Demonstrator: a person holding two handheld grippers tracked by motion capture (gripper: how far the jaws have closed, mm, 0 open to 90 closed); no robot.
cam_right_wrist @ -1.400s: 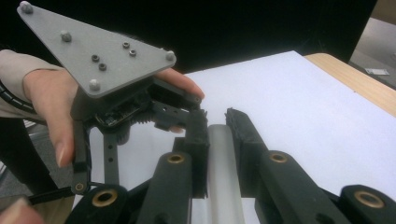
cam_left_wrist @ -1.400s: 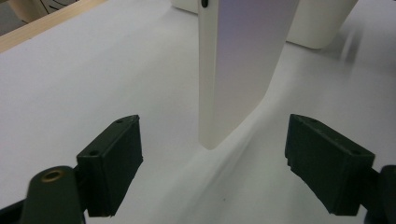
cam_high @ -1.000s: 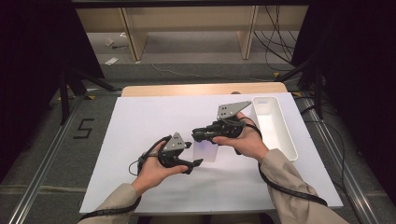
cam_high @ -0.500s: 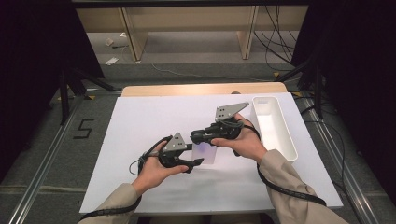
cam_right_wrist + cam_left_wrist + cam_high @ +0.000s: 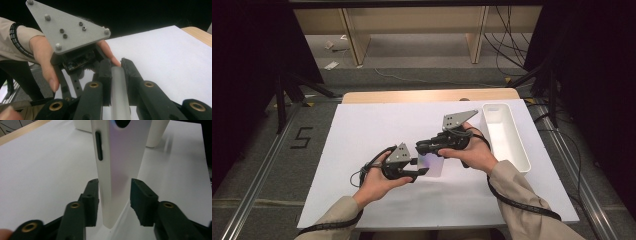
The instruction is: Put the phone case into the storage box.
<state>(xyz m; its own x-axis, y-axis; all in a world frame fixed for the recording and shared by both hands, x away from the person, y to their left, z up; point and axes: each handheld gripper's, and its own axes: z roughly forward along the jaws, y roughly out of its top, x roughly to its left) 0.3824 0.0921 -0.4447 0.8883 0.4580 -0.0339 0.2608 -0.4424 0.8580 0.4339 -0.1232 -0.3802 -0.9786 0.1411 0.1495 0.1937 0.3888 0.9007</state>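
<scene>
A white phone with a pale violet sheen stands on edge over the white table sheet. My right gripper is shut on its upper rim; in the right gripper view the grey rim sits clamped between the pads. My left gripper reaches in from the left at table height. Its jaws have just been closing with the phone between them. Both pads stand close beside the phone's flanks, and I see no firm press.
A long white tray lies along the right side of the sheet, just behind the right hand. A wooden table edge runs along the back. The left hand and its grey plate sit close in front of the right gripper.
The left gripper's jaws have narrowed around the phone. Both hands stay where they were and the right gripper keeps its hold.
</scene>
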